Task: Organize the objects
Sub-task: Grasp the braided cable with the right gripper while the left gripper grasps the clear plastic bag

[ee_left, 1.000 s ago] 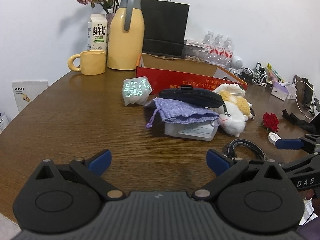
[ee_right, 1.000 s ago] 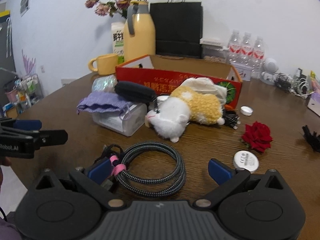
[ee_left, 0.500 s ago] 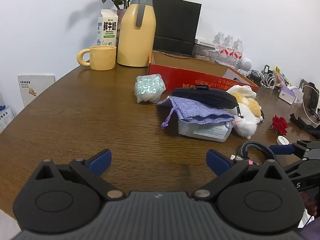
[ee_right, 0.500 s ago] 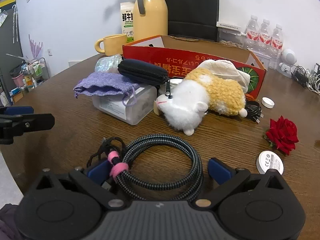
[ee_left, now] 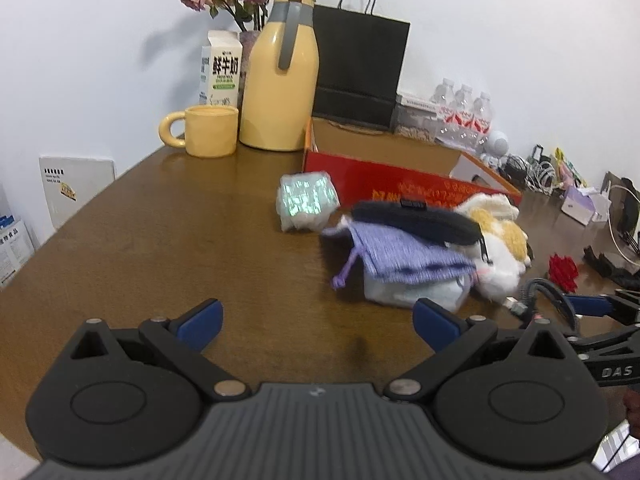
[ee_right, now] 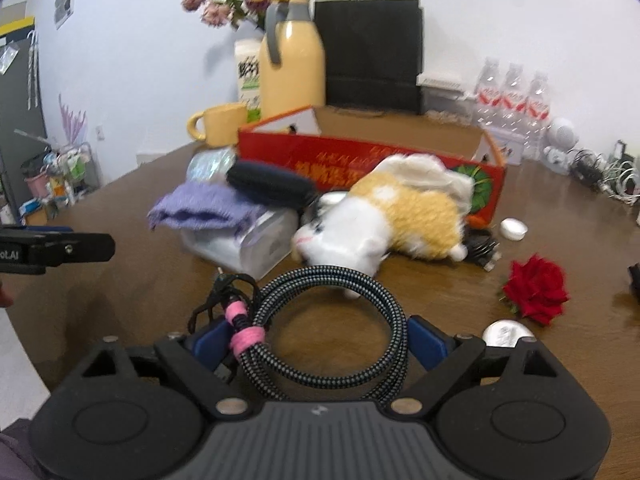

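Right wrist view: table, brown wood, bearing a red box open at the top, with clutter in front of it; plush cat on its side against the box; lilac pouch and black case stacked on a clear tub; rose to the right. Cable, braided coil with pink tie, lies between the right gripper pads; the jaws have just been closing and both pads look to touch the coil, firm grip unconfirmed. Left gripper, wide open, nothing between its pads, above bare table. Step judged: seizing the cable. Next calls for full closure, a lift clear of the cat, then carriage over the box wall.
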